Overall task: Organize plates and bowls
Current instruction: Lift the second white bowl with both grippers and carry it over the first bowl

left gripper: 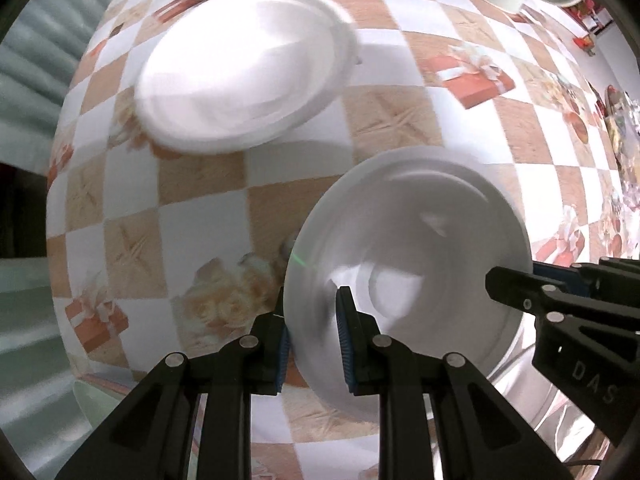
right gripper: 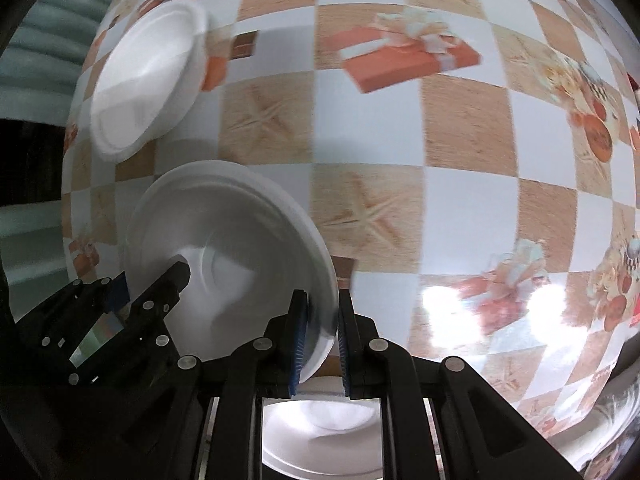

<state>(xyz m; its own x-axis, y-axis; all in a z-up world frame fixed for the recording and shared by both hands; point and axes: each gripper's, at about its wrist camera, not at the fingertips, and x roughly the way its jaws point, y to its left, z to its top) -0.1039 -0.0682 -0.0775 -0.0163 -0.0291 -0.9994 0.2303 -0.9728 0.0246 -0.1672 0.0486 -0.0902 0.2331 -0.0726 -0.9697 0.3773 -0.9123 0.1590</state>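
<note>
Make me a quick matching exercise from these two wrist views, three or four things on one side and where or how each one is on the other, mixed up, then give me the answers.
Things:
1. held white bowl
2. stack of white plates
3. left tongs
4. right tongs

States:
A. resting on the checked tablecloth, untouched
B. clamped on the held bowl's rim, seen in the left wrist view
C. gripped on opposite rims, lifted above the table
D. clamped on the held bowl's other rim, with another white dish below them

Pairs: 1-C, 2-A, 3-B, 4-D
</note>
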